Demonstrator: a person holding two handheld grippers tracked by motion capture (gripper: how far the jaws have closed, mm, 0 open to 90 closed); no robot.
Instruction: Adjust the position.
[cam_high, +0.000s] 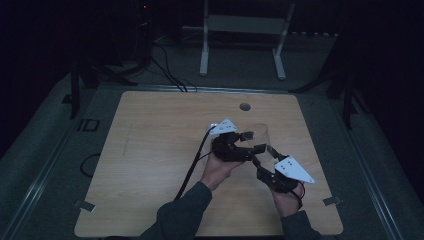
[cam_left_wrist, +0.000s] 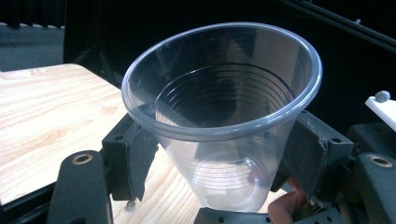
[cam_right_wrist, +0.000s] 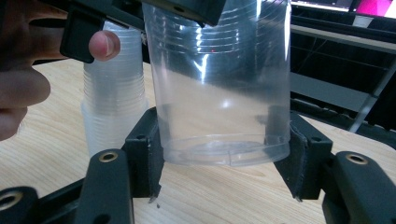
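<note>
High view puts both grippers at the table's (cam_high: 150, 150) near right, meeting on a clear plastic cup (cam_high: 260, 136). The left gripper (cam_left_wrist: 219, 154) has its jaws clamped under the cup's rim; the right gripper (cam_right_wrist: 224, 156) has its jaws closed against the base. A stack of cups (cam_right_wrist: 114, 102) stands just behind. Pulling apart probably calls for light, even pressure, lest the thin wall buckle.

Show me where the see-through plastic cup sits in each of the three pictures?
High view: the clear cup stands right of the table's middle, between the two grippers.
Left gripper view: it is centre frame, rim up, between the jaws.
Right gripper view: it is centre frame, its base between the jaws.
Shared landmark: the wooden table beneath the cup.
</note>
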